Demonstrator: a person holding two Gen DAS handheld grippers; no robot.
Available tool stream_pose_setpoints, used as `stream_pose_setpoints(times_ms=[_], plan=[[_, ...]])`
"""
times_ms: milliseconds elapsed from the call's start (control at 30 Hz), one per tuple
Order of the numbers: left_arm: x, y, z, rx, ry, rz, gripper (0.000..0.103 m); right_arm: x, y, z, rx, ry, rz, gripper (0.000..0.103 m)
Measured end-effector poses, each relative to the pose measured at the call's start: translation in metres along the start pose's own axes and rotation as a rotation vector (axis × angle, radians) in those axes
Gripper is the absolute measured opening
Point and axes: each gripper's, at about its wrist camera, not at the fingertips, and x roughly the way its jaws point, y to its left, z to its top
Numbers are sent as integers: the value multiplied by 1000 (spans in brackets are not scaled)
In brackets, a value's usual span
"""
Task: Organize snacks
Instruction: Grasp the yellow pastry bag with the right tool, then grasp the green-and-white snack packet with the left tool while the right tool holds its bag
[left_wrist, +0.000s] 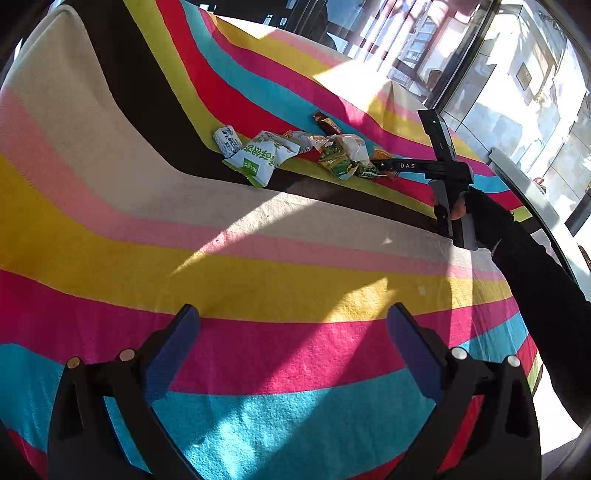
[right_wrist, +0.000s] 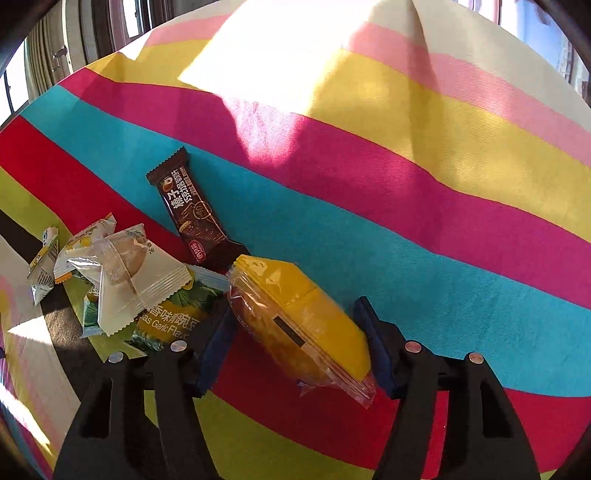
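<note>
Right claw around a yellow snack pack at the end of the pile on the striped cloth.

The right gripper (right_wrist: 295, 332) had its blue pads either side of the yellow packet (right_wrist: 303, 321); whether they pressed it I could not tell. Just beyond that packet lay a brown bar (right_wrist: 192, 214) printed with Chinese characters, and beside it a green bag (right_wrist: 166, 321) reading "Garlic Flav", with a white wrapper (right_wrist: 129, 273) on top. The gripper's body read "DAS". The left gripper (left_wrist: 293, 354) hovered wide open, empty, well apart from the pile, over the striped cloth (left_wrist: 258, 280).
</note>
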Motion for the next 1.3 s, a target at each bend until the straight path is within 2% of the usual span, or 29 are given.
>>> stream_pose_setpoints(times_ms=[133, 233, 467, 533, 667, 733, 800, 867, 933, 967, 1033, 1133, 1233, 1300], plan=[[0, 0, 0, -3, -1, -2, 101, -41, 16, -32, 113, -32, 37, 55], [1, 0, 0, -1, 0, 1, 101, -73, 30, -68, 235, -15, 56, 55], [2, -3, 1, 14, 10, 20, 101, -133, 94, -164, 293, -39, 42, 55], [3, -4, 2, 10, 15, 27, 101, -142, 105, -177, 284, -45, 8, 55], [19, -3, 24, -48, 53, 83, 101, -148, 119, -190, 281, -79, -14, 55], [38, -3, 44, -35, 76, 110, 101, -147, 117, -191, 289, -88, -20, 55], [58, 1, 66, -33, 80, 172, 101, -142, 115, -189, 300, -88, -11, 55], [70, 10, 87, -125, 79, 165, 101, -141, 113, -189, 311, -89, -1, 55], [79, 21, 105, -267, 70, 118, 101, -140, 111, -190, 320, -93, 13, 55], [83, 26, 113, -344, 62, 124, 101, -141, 110, -190, 323, -98, 19, 55], [89, 34, 127, -489, 51, 168, 101, -143, 110, -191, 325, -111, 33, 55], [104, 34, 146, -595, 104, 297, 101, -145, 108, -193, 335, -123, 54, 55], [115, 29, 154, -596, 142, 382, 101, -149, 105, -195, 352, -142, 74, 55], [118, 20, 153, -517, 146, 397, 100, -151, 103, -196, 364, -156, 85, 55]])
